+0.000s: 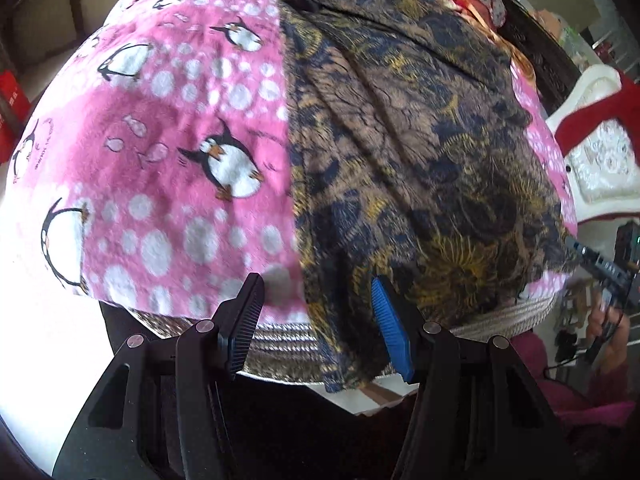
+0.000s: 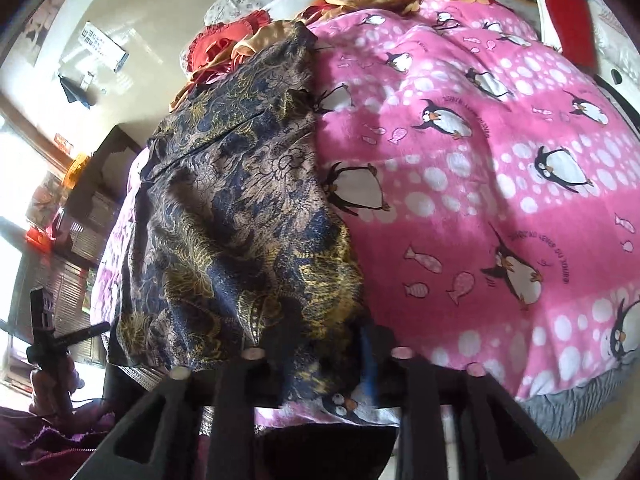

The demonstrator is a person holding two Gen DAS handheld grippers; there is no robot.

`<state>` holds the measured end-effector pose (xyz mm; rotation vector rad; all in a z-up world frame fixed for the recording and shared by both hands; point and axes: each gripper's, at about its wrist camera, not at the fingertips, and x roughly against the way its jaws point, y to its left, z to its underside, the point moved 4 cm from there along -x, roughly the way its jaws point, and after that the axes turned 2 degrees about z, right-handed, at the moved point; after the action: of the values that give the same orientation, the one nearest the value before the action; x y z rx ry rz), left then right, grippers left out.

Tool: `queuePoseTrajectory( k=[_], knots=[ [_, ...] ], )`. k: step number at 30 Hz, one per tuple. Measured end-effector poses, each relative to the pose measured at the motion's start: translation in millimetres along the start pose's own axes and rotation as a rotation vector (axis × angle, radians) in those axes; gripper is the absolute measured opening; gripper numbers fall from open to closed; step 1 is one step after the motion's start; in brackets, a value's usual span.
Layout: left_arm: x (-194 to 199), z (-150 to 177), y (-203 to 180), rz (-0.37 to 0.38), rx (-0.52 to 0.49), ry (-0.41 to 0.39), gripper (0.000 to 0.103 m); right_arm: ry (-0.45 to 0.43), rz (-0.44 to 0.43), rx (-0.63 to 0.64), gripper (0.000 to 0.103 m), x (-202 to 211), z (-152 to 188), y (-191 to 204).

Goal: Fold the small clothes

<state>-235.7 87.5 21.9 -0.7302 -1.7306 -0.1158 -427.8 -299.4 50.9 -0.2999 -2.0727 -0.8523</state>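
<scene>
A big pink penguin blanket (image 1: 168,128) covers the bed. On it lies the dark flowery garment (image 1: 400,140), its near edge hanging over the bed's side. The left tool (image 1: 316,320) is spread wide around that edge. Only the right wrist view shows the right tool (image 2: 320,344), half closed, with the garment's hem between its fingers; a grip cannot be told.

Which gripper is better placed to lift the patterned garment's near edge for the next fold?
Probably the right gripper: the dark patterned garment lies between its fingers. The left gripper stands open beside that hem.

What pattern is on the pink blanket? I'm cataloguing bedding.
Black-and-white penguins, white dots and small fish on the pink blanket; clearest in the right wrist view.
</scene>
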Motion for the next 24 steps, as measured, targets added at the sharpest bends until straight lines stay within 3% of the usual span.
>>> queuePoseTrajectory(
  k=[8, 24],
  knots=[
    [-15, 8, -16, -0.099, -0.069, 0.053, 0.056, 0.018, 0.015, 0.018, 0.04, -10, 1, 2],
    [-19, 8, -22, -0.116, -0.054, 0.059, 0.056, 0.017, 0.02, 0.037, 0.04, -14, -3, 4]
  ],
)
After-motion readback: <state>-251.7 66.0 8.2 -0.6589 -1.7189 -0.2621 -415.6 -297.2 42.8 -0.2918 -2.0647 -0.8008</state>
